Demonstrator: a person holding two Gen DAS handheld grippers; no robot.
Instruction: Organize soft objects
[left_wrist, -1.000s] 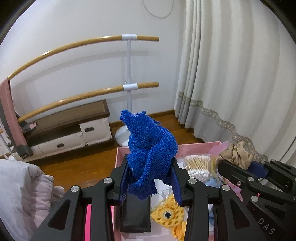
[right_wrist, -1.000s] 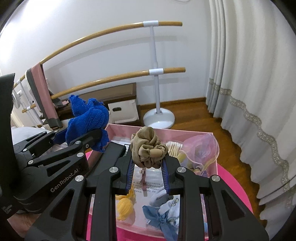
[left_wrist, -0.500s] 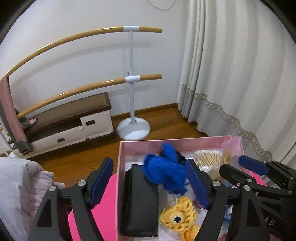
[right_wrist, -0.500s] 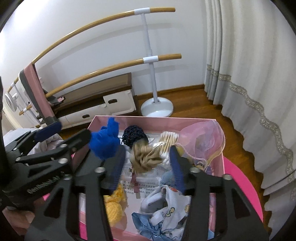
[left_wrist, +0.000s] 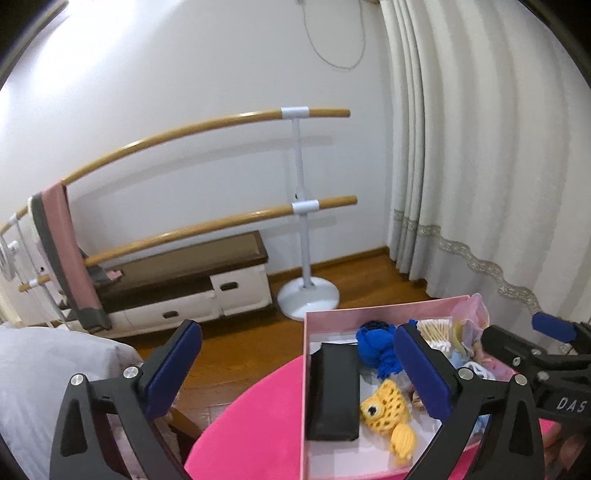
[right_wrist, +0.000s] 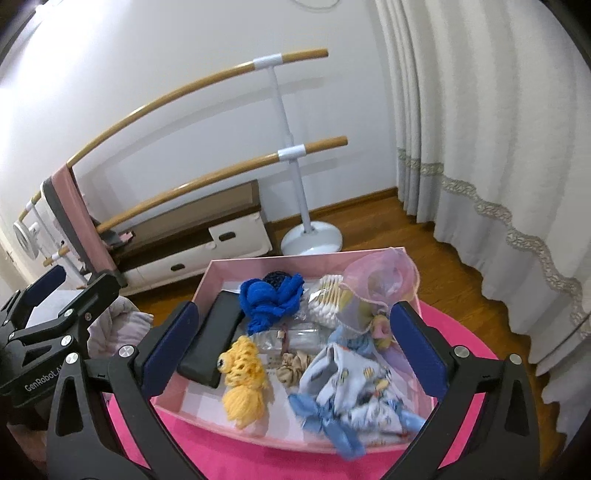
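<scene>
The bench (right_wrist: 469, 339) is round with a bright pink top, standing above a wooden floor (right_wrist: 417, 221); a pale pink box (right_wrist: 207, 284) sits directly on the bench, open at the top, its far rim toward the wall; the pink top shows bare along the box's near side and around its right corner; in the left wrist view the same bench (left_wrist: 255, 417) shows bare pink to the left of the box (left_wrist: 306, 369); on the floor stand the white round foot of a bar stand (right_wrist: 312, 238) and a low white cabinet (right_wrist: 192, 254) along the wall; a curtain (right_wrist: 491, 147) hangs down to the floor on the right.
</scene>
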